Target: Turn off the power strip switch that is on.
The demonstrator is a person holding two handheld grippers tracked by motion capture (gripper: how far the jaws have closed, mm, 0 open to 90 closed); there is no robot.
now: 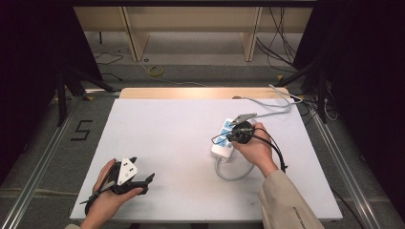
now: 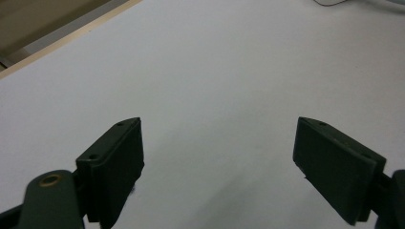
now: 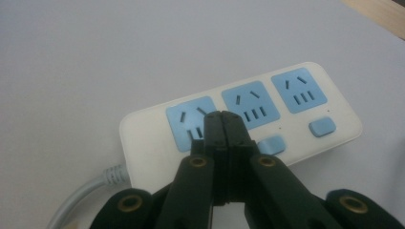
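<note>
Now right tongs (image 3: 223,119) closed, empty, over power strip (image 3: 334,107); left tongs (image 2: 217,164) wide, empty.

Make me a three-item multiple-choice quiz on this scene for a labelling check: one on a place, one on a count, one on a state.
1. Where on the table does the power strip lie?
A. right half
B. left half
C. far left corner

2. How many blue socket panels does the power strip have?
A. two
B. three
C. five

3. How do the right gripper jaws stand?
A. wide open
B. shut on the cable
C. shut together, nothing between them

Answers:
1 A: the high view shows it right of centre.
2 B: the right gripper view shows three panels in a row.
3 C: the jaws meet over the strip, while the left gripper stands open.
</note>
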